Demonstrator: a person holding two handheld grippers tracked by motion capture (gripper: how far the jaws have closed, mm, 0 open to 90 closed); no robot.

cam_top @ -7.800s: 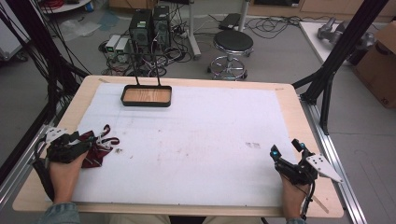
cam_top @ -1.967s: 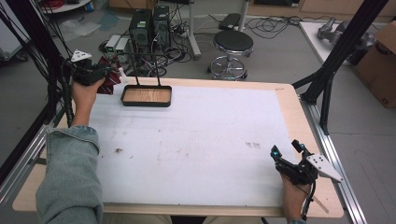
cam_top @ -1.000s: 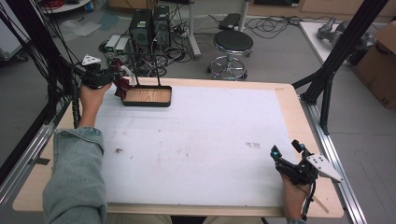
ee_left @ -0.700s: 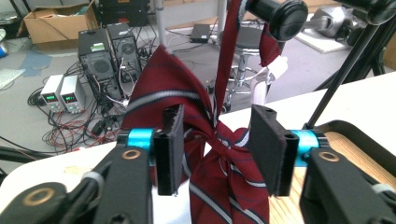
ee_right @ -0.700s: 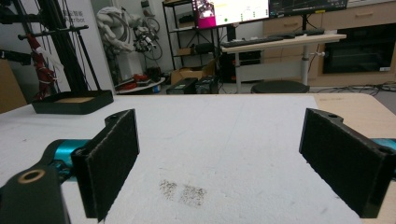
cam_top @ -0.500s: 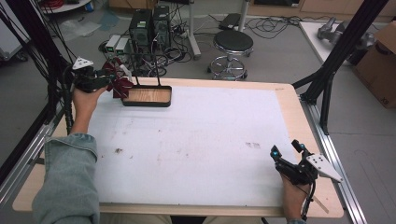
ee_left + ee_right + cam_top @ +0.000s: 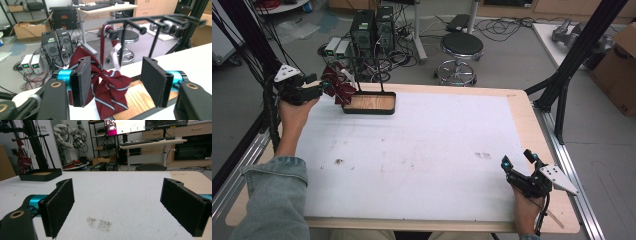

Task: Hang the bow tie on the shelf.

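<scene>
In the left gripper view, the left pad of the left tool (image 7: 113, 82) hides one wing of the dark red bow tie (image 7: 110, 87), and the lower tip of the bow tie is cut by the bottom edge. The wooden tray (image 7: 136, 96) under it is half hidden behind the right pad. On the rack (image 7: 155, 21) above the tray, the far right end is blurred.

In the high view, the bow tie (image 7: 338, 86) is too small to tell how its strap sits on the rack. The right tool (image 7: 518, 169) stays near the tabletop (image 7: 422, 150) corner, and the forearm behind it is cut off.
</scene>
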